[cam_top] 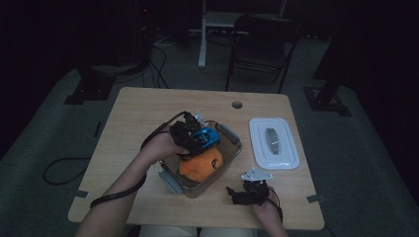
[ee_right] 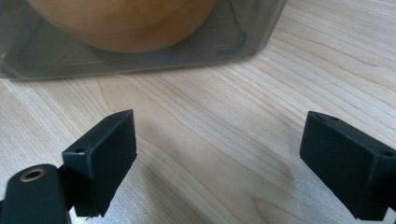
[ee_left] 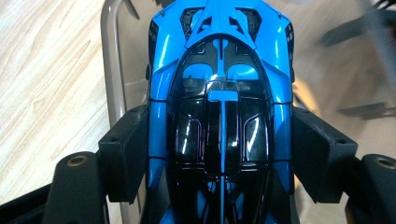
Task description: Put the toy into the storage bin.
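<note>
A blue and black toy car [cam_top: 206,138] hangs over the clear plastic box [cam_top: 232,136] in the middle of the table. My left gripper [cam_top: 193,139] is shut on the toy car [ee_left: 219,107], with both pads [ee_left: 128,154] pressed against its sides. An orange round thing [cam_top: 201,165] with a black mark lies inside the box, below the car. The right gripper [cam_top: 245,193] rests low near the table's front edge, just right of the box, and its jaws stand open with bare wood between them [ee_right: 215,163]. In the right gripper view the box wall [ee_right: 140,51] and the orange thing [ee_right: 126,23] lie close ahead.
A white lid [cam_top: 273,143] with a grey handle lies on the table right of the box. The table has a round cable hole [cam_top: 237,104] near its far edge. A folding chair [cam_top: 262,44] and stand legs are on the floor beyond.
</note>
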A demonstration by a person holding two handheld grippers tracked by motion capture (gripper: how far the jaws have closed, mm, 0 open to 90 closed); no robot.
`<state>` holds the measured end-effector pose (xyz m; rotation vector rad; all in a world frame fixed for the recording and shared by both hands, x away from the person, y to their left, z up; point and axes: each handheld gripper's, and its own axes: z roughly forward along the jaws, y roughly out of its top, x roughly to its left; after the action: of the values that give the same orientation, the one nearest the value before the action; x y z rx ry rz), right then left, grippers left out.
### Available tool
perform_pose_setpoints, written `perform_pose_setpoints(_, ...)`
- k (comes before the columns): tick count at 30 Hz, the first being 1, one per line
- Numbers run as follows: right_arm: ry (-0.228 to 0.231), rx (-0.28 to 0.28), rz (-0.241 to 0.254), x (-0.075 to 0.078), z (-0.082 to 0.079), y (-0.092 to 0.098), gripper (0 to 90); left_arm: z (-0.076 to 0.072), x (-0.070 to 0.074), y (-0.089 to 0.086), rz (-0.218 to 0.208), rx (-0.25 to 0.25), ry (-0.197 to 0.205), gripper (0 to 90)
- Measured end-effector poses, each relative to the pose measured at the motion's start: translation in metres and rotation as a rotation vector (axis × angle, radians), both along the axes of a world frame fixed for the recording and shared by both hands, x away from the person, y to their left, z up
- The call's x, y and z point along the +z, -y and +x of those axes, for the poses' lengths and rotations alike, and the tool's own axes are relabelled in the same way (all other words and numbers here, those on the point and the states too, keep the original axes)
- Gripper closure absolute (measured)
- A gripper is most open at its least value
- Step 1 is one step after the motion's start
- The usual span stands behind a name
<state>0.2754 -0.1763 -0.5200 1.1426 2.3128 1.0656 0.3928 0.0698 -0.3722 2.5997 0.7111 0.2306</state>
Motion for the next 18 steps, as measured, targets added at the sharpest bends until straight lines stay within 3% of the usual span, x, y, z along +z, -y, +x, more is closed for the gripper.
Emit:
perform_pose_setpoints(6,-0.002,0.002,0.001,0.0,0.0,0.0,10.5,0.003,-0.009,0.001,0.004,0.005,0.005,28.7)
perform_pose_setpoints(8,-0.003,0.003,0.001,0.0,0.0,0.0,10.5,0.004,-0.01,0.001,-0.003,0.008,-0.01,28.5)
perform_pose_setpoints(11,-0.005,0.005,0.0,0.0,0.0,0.0,10.5,0.001,-0.011,0.003,0.007,0.006,0.011,27.3)
perform_pose_setpoints(14,-0.006,0.005,0.001,0.0,0.0,0.0,10.5,-0.002,-0.003,-0.002,-0.039,0.002,0.012,19.3)
perform_pose_setpoints(18,-0.005,0.005,-0.001,0.0,0.0,0.0,10.5,-0.005,0.004,-0.009,-0.054,0.013,0.029,19.2)
